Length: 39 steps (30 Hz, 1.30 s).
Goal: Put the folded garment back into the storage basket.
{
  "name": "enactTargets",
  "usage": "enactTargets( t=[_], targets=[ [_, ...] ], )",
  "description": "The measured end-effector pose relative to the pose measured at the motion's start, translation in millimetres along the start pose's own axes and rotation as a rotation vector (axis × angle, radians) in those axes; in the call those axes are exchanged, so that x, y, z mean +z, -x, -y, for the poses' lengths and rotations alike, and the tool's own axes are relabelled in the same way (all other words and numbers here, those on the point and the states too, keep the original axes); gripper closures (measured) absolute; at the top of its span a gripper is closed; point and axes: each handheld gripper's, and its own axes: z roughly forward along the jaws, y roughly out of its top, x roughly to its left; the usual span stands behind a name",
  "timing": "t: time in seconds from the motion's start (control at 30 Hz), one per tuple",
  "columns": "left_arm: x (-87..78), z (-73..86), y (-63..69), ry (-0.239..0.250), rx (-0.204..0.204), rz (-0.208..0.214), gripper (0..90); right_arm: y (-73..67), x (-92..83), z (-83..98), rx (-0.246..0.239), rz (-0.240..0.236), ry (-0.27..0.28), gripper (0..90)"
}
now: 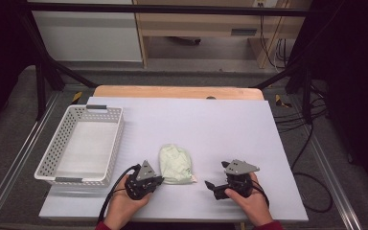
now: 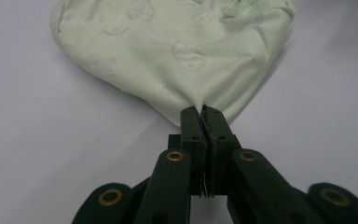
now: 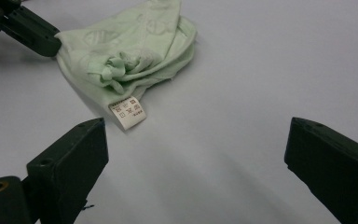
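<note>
Left gripper view, pale green cloth [image 2: 177,51], crumpled, embossed

My table [image 1: 230,129] wears a pale lavender-white sheet over its top; a strip of bare wood shows along the far edge. On the sheet, at my left, stands a white perforated basket [image 1: 117,139] with grey handle strips at both short ends. Near the front edge, about mid-table, lies a crumpled pale green cloth [image 1: 176,164], just right of the basket and apart from it. A small white label [image 3: 127,112] sewn to the cloth rests flat on the sheet.
</note>
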Motion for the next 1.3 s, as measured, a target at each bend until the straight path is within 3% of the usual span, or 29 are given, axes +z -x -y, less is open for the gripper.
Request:
enactTargets(
  t=[0.57,1.3],
  targets=[
    [-13.9,11.1,-0.6,-0.011,-0.007,0.0,88.0,-32.5,17.1,-9.1,-0.034,-0.065,-0.058,10.2],
    [-22.9,23.6,-1.5,-0.015,-0.03,0.004,87.9,-45.7,25.0,-11.6,-0.043,-0.097,-0.087,11.6]
  ],
)
